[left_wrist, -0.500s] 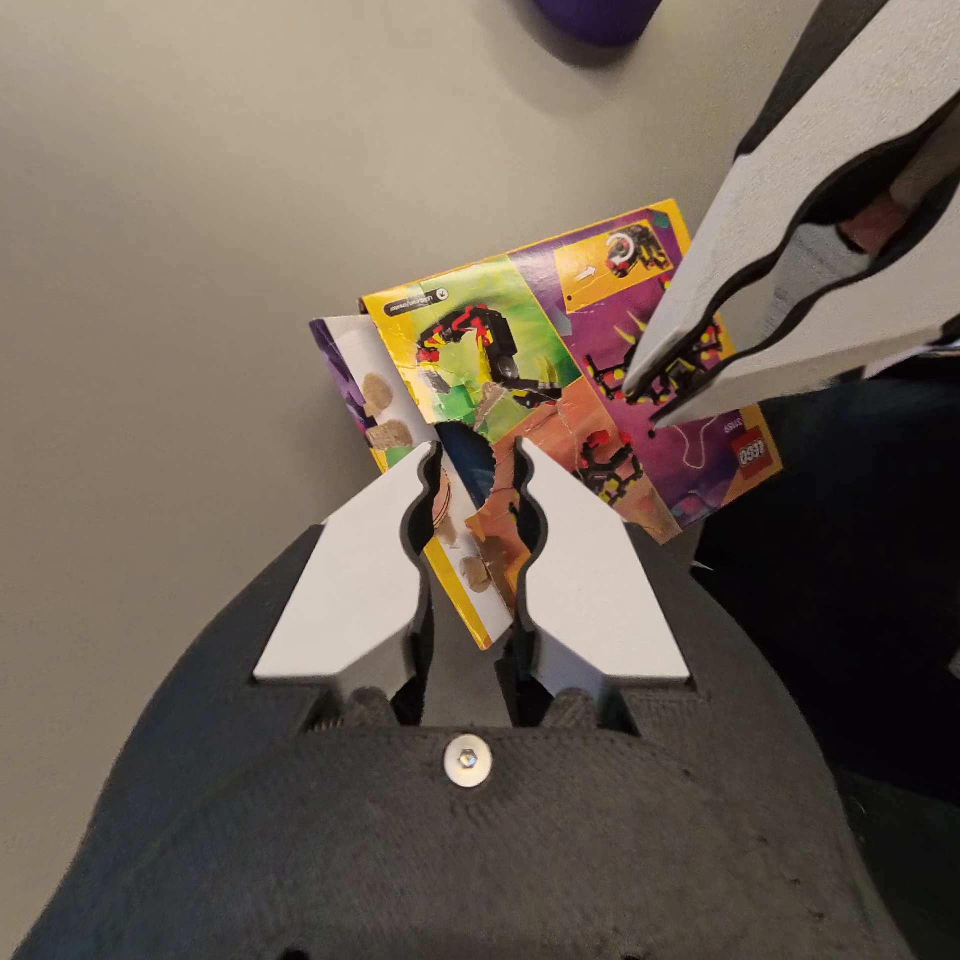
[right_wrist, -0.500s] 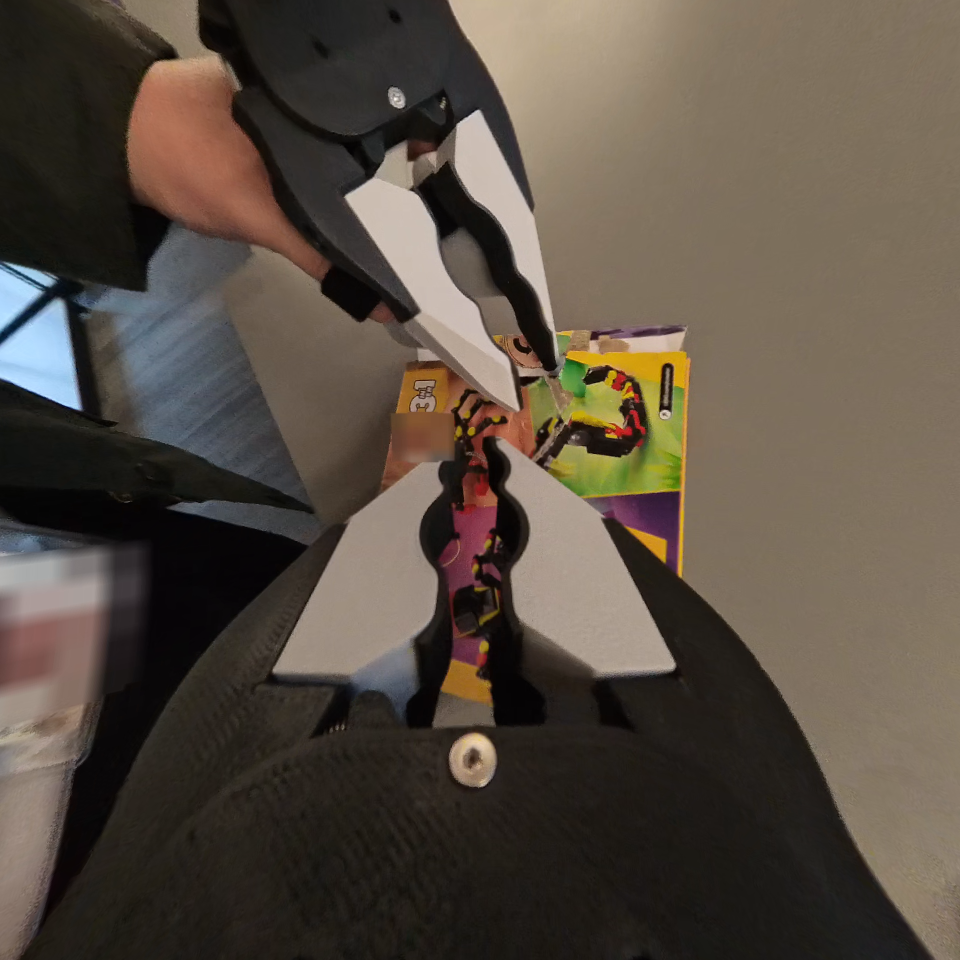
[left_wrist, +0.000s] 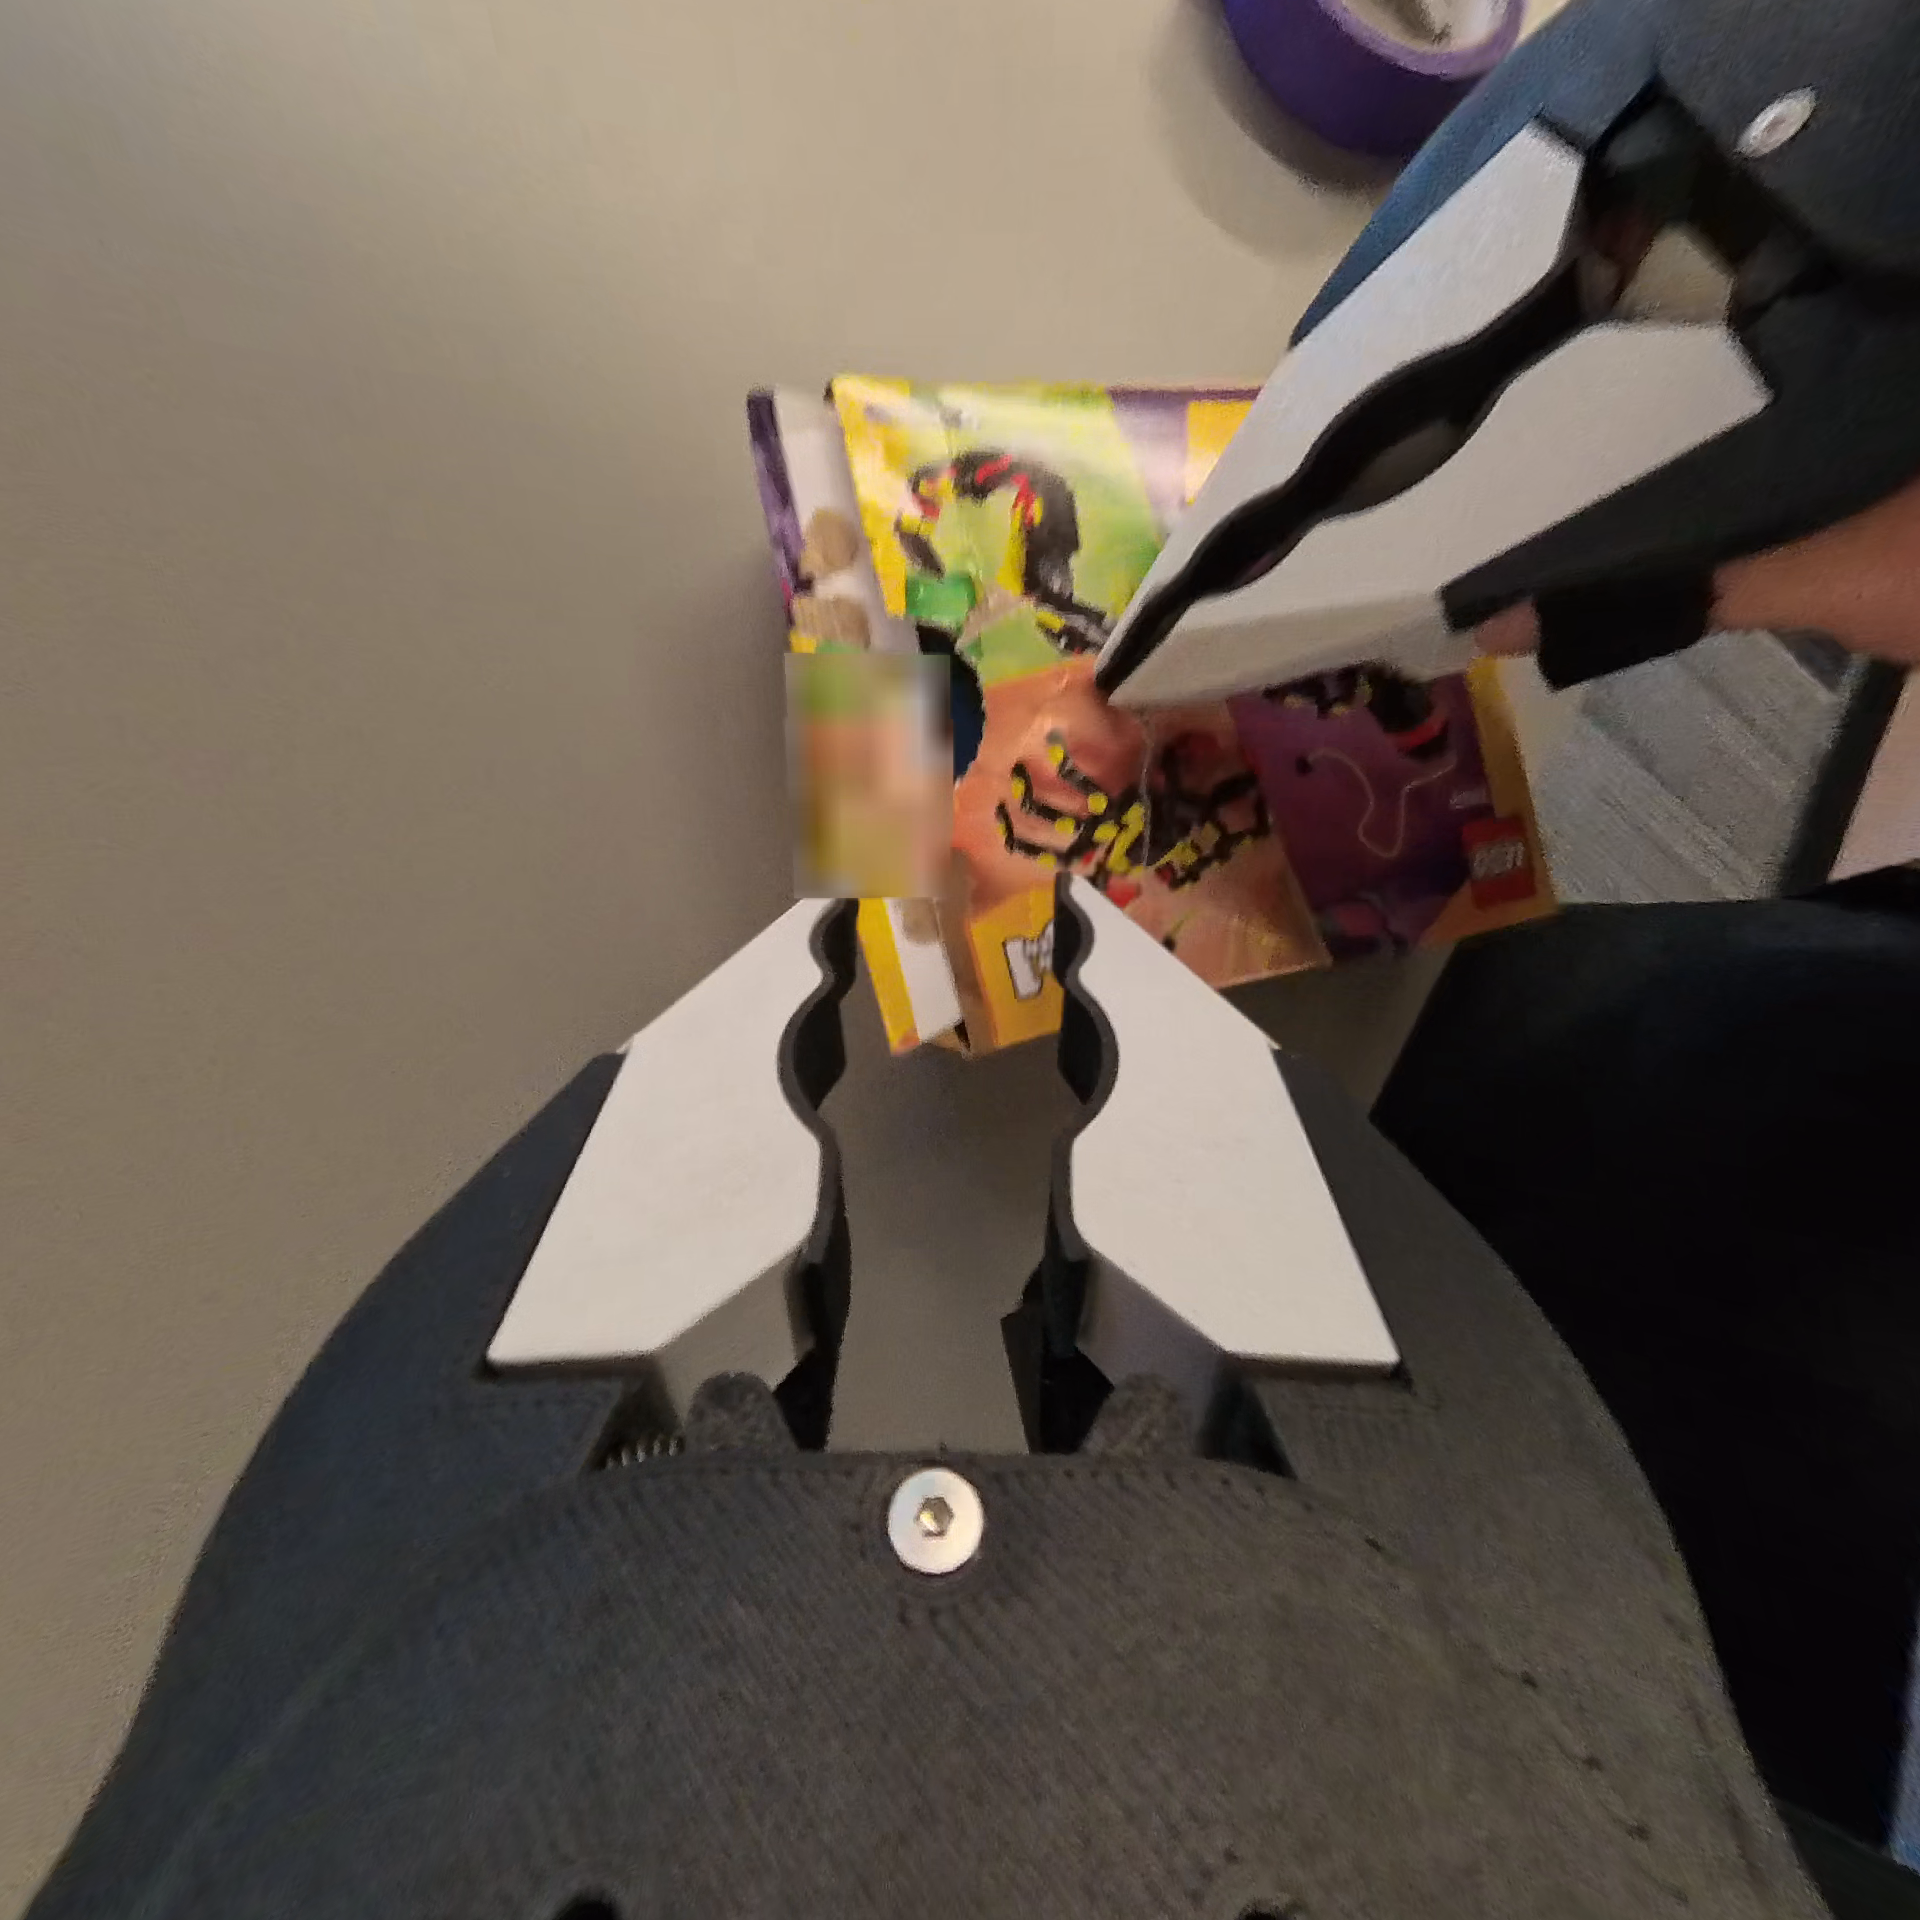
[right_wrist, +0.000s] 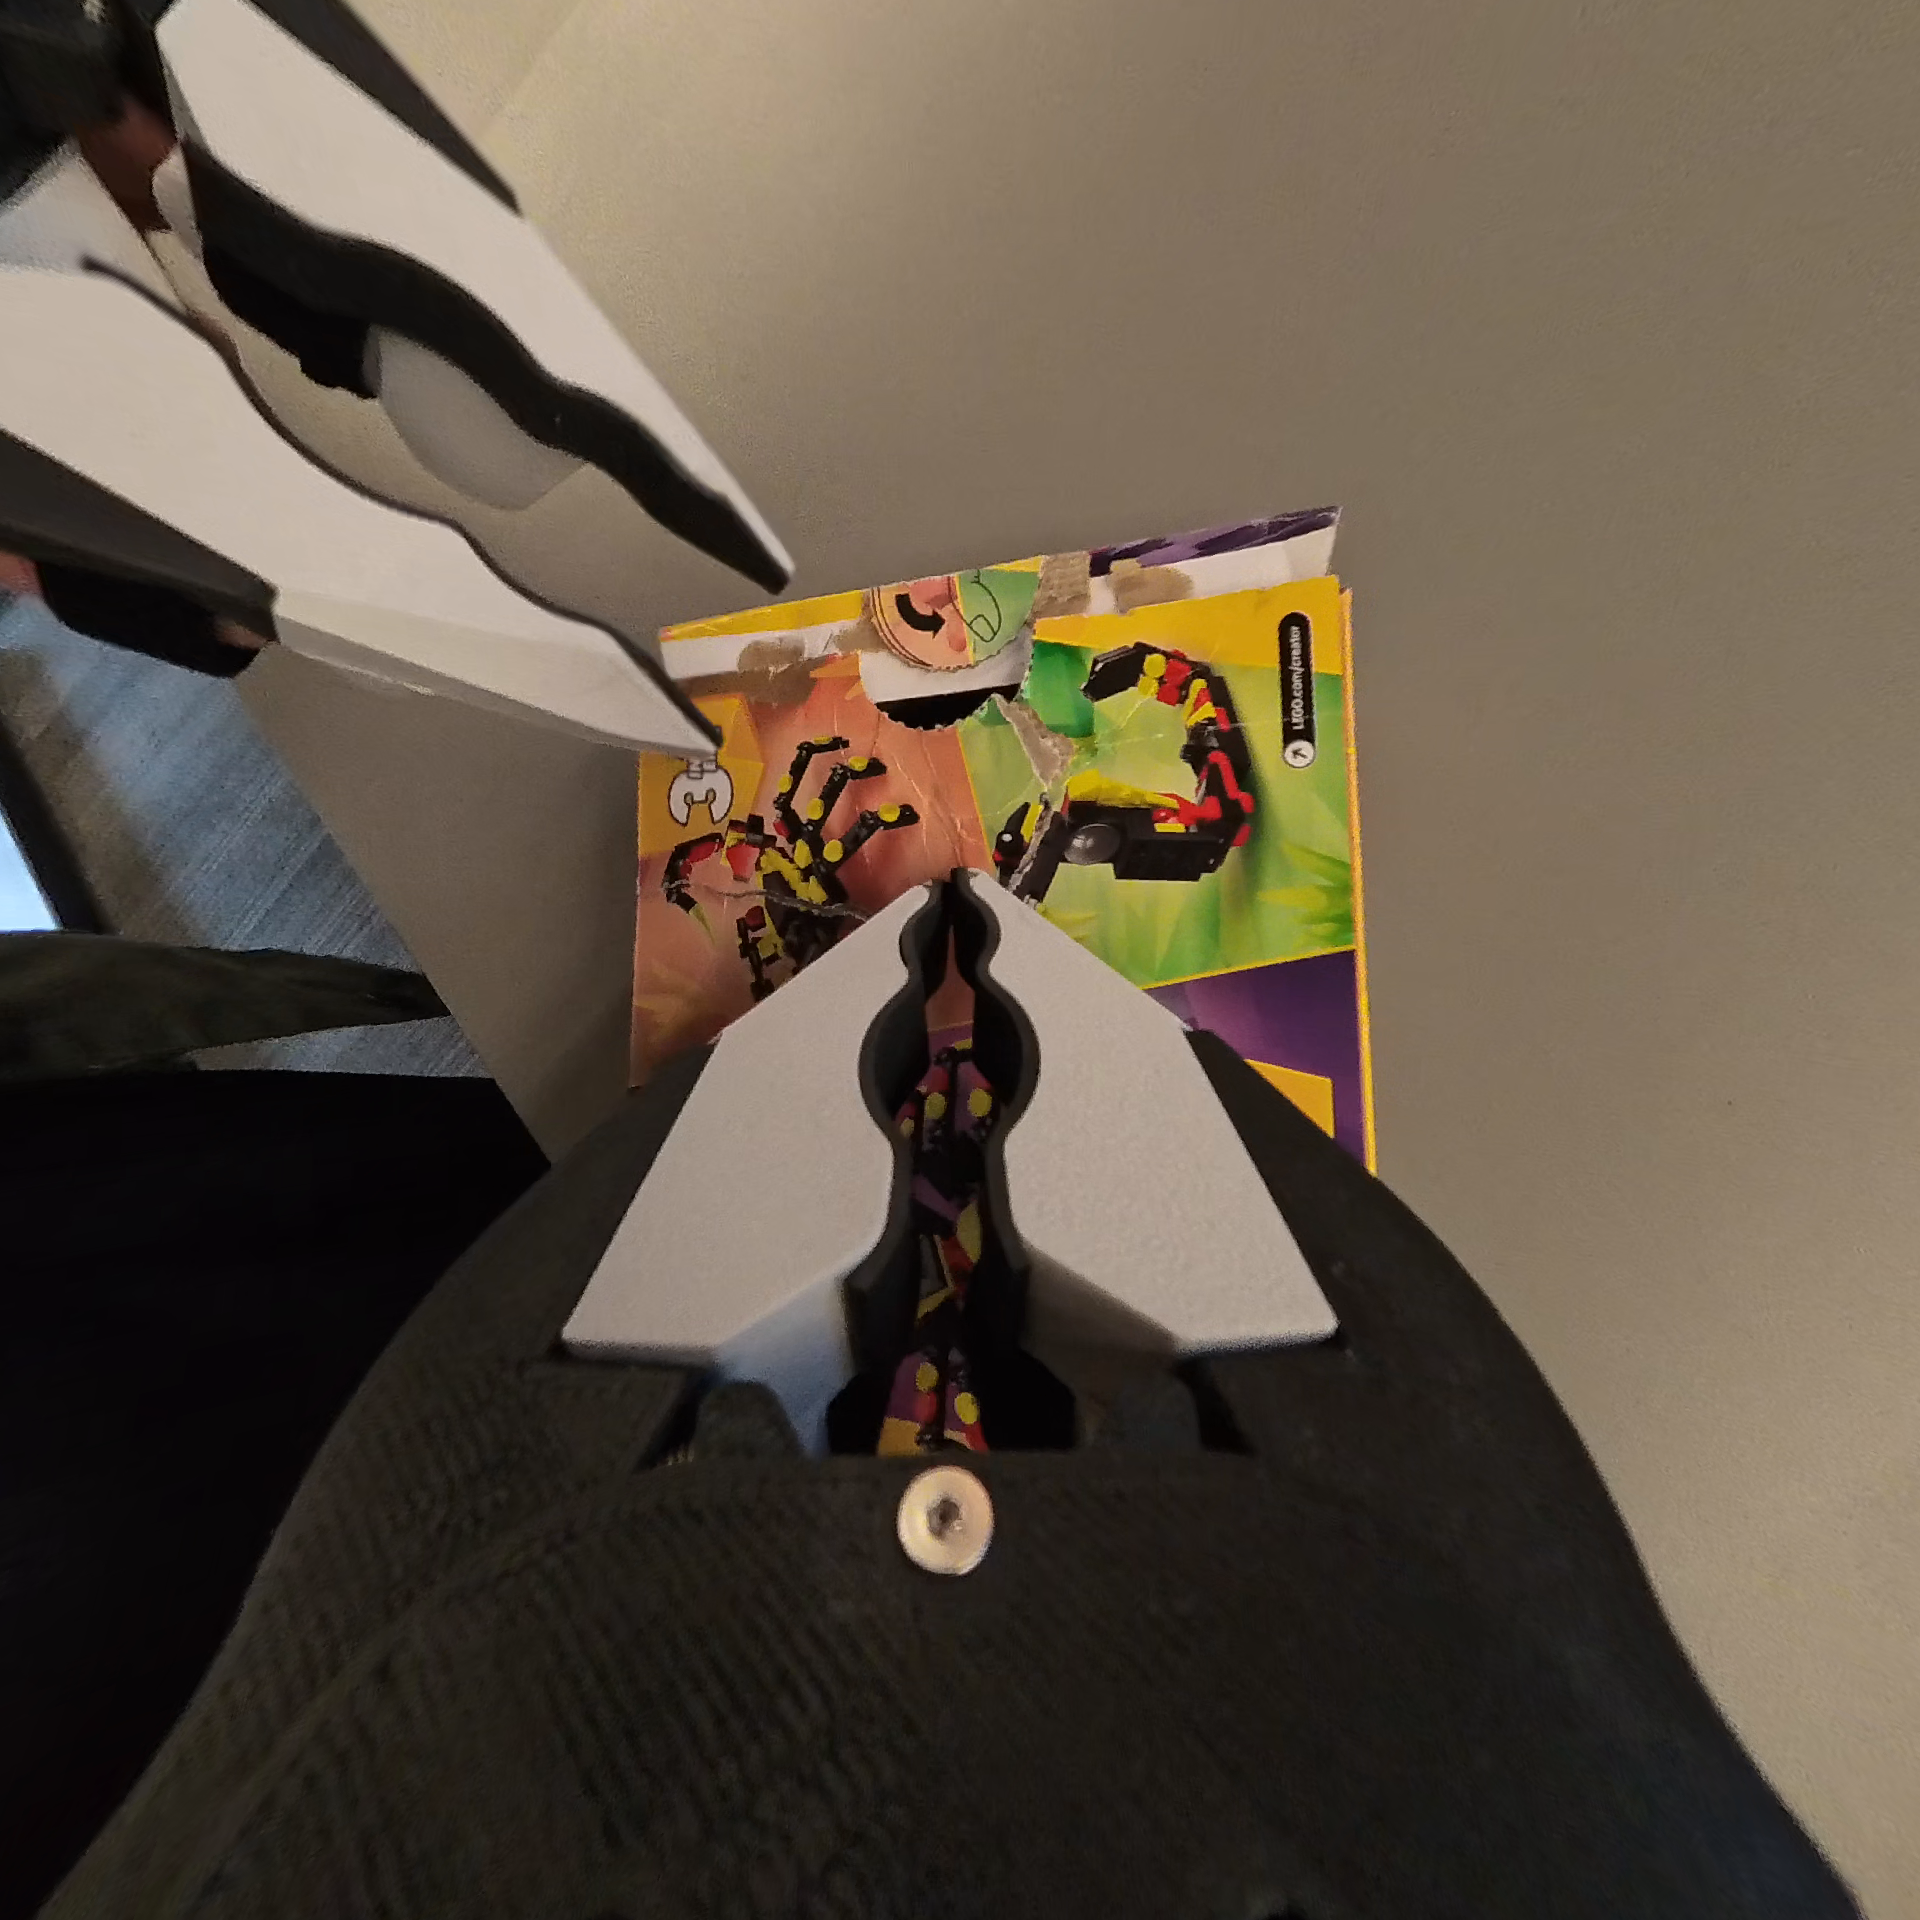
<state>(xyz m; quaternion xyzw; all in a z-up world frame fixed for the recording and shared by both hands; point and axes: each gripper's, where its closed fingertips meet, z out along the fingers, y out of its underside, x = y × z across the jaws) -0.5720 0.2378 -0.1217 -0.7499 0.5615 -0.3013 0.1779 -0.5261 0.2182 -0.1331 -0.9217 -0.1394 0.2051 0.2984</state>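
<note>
A colourful cardboard toy box (left_wrist: 1039, 810) lies flat on the beige table, its torn end flap (left_wrist: 821, 468) folded open. My left gripper (left_wrist: 956, 909) is open, and the box's near corner lies between its tips without being held. My right gripper (right_wrist: 951, 883) is shut, its tips resting on the box's printed face (right_wrist: 1195, 883); I cannot tell whether it pinches anything. In the left wrist view the right gripper (left_wrist: 1112, 681) comes in from the upper right and touches the box. In the right wrist view the open left gripper (right_wrist: 748, 660) hovers at the box's far-left corner.
A purple tape roll (left_wrist: 1371, 52) lies on the table (left_wrist: 364, 623) beyond the box. A gloved hand (left_wrist: 1621, 613) holds the right gripper. Dark clothing (left_wrist: 1662, 1195) and grey floor (right_wrist: 208, 852) lie past the table's edge beside the box. There is about 6 centimeters between the tips of the two grippers.
My left gripper has opened, let go of the box's flap and drawn back. My right gripper has closed its tips on the box face. The box has turned slightly.
</note>
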